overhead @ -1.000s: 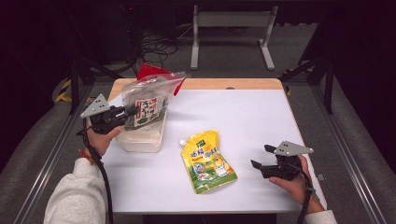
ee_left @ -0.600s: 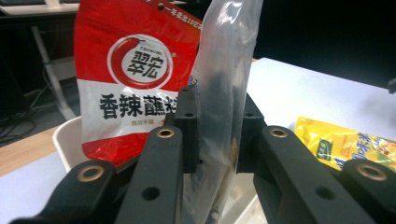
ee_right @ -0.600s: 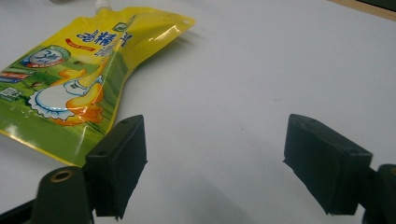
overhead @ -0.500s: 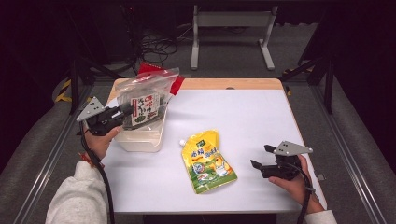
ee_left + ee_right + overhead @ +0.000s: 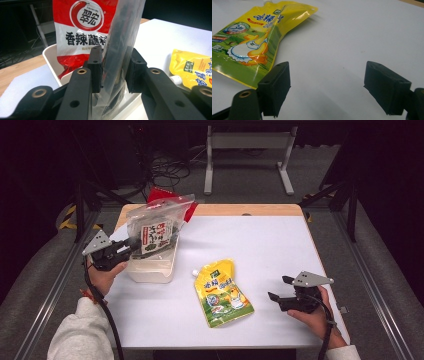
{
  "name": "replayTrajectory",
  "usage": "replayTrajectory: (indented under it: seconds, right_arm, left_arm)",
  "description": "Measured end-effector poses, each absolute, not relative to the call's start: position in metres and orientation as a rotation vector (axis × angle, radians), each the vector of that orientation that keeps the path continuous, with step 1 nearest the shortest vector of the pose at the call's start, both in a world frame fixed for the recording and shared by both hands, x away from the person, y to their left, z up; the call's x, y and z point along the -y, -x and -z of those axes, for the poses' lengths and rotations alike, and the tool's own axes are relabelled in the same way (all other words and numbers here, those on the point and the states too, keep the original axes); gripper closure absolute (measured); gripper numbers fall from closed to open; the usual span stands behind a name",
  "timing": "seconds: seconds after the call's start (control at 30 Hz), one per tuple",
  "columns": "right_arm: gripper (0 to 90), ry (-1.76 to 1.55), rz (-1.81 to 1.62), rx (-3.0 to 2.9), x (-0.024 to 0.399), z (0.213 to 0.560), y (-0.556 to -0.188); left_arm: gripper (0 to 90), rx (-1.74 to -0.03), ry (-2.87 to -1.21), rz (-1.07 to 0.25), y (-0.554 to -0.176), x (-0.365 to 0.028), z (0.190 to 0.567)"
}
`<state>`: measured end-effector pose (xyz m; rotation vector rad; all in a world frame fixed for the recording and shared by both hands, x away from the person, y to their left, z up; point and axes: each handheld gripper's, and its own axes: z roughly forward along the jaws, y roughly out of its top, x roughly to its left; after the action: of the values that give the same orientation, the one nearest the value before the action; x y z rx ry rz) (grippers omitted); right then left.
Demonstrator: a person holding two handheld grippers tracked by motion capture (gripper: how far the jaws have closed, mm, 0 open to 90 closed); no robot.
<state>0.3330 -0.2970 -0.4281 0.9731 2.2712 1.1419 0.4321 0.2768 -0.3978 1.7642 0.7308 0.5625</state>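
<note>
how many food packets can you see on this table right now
3. A clear bag of dark food stands in the white tub, between the left gripper's jaws. A red packet stands behind it. A yellow pouch lies mid-table. More may be hidden.

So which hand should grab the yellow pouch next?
The right. Its gripper rests open and empty on the table just beside the yellow pouch, jaws aimed toward it. The left gripper is busy at the white bin, its jaws just opening around the clear seaweed bag.
</note>
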Motion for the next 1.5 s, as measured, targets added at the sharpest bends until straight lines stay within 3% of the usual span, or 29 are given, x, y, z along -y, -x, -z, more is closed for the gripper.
replayTrajectory:
  seconds: [0.7,1.03,1.37,1.5]
  right_arm:
    - [21.0,-0.961,-1.124,-2.304,0.289,0.431,-0.336]
    - [22.9,-0.949,-1.131,-2.321,0.284,0.43,-0.336]
    - [29.2,-0.933,-1.15,-2.359,0.274,0.433,-0.335]
    - [31.6,-0.921,-1.152,-2.378,0.27,0.434,-0.335]
  left_arm:
    - [75.9,-0.791,-1.74,-0.55,-0.435,-0.286,0.416]
    - [69.7,-0.81,-1.733,-0.561,-0.428,-0.284,0.413]
    - [57.2,-0.809,-1.713,-0.623,-0.411,-0.284,0.4]
    - [48.2,-0.829,-1.716,-0.641,-0.401,-0.284,0.395]
